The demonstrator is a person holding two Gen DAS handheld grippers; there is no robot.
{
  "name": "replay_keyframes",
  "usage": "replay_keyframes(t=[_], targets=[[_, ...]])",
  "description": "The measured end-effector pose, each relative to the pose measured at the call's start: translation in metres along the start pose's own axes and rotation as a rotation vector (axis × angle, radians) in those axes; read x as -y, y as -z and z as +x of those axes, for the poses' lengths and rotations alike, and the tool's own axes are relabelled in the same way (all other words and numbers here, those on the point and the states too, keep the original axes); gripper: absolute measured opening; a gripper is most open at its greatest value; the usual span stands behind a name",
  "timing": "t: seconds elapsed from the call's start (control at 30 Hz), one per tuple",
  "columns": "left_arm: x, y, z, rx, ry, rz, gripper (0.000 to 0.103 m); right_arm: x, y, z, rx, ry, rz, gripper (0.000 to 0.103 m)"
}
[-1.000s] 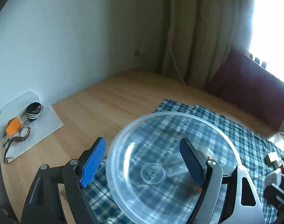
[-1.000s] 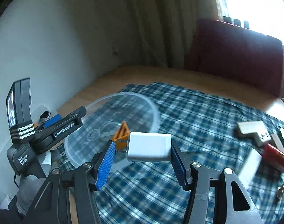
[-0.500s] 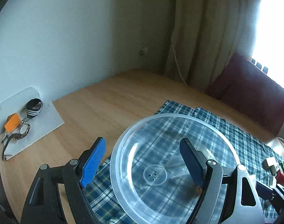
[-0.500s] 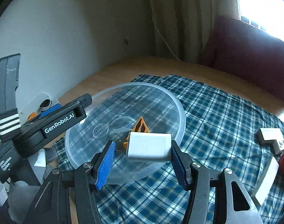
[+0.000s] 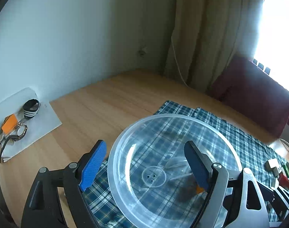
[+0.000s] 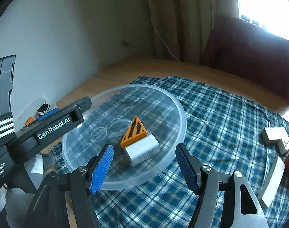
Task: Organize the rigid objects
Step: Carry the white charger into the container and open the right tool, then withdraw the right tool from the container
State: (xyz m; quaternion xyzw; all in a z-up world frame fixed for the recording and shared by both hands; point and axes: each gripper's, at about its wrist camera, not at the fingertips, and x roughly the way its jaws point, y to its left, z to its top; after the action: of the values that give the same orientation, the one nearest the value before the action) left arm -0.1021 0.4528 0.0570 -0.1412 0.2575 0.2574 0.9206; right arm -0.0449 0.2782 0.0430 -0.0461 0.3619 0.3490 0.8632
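Clear dish [image 6: 169,102] on plaid cloth [image 6: 220,117], wooden counter [image 5: 110,102]. R view: white charger [image 6: 142,150] and orange triangle block [image 6: 134,131] inside dish, touching. R tool [image 6: 144,166] apart, empty. L tool [image 5: 144,163] straddles dish rim, fingers apart; charger hidden in L view.

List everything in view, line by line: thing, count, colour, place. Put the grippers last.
clear plastic dish: 1, transparent, on the cloth
white charger block: 1, white, in the dish
orange triangle piece: 1, orange and black, in the dish, against the charger
checked cloth: 1, blue and white, on the table
wooden table: 1, light wood
small blocks: several, grey, white, red, green, at the cloth's right end
white board: 1, by the wall, bearing a watch, an orange tag, a striped band
left gripper: open, one finger over the dish
right gripper: open, empty
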Motion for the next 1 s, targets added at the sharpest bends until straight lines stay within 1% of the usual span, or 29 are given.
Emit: replay_keyframes(t=[0.17, 0.23, 0.3, 0.73, 1.0], targets=[[0.002, 0.001, 0.001, -0.003, 0.000, 0.008, 0.085, 0.006, 0.006, -0.001, 0.002, 0.004, 0.023, 0.072], [0.003, 0.001, 0.000, -0.006, 0.001, 0.010, 0.085, 0.009, 0.009, -0.001, 0.004, 0.007, 0.035, 0.076], [0.004, 0.001, 0.001, -0.006, 0.002, 0.016, 0.085, 0.012, 0.011, -0.001, 0.007, 0.011, 0.051, 0.077], [0.012, 0.005, 0.002, -0.008, -0.003, 0.057, 0.085, 0.028, 0.024, -0.006, 0.012, 0.029, 0.117, 0.077], [0.019, 0.009, 0.007, -0.022, -0.012, 0.092, 0.085, 0.039, 0.029, -0.012, 0.027, 0.044, 0.147, 0.078]])
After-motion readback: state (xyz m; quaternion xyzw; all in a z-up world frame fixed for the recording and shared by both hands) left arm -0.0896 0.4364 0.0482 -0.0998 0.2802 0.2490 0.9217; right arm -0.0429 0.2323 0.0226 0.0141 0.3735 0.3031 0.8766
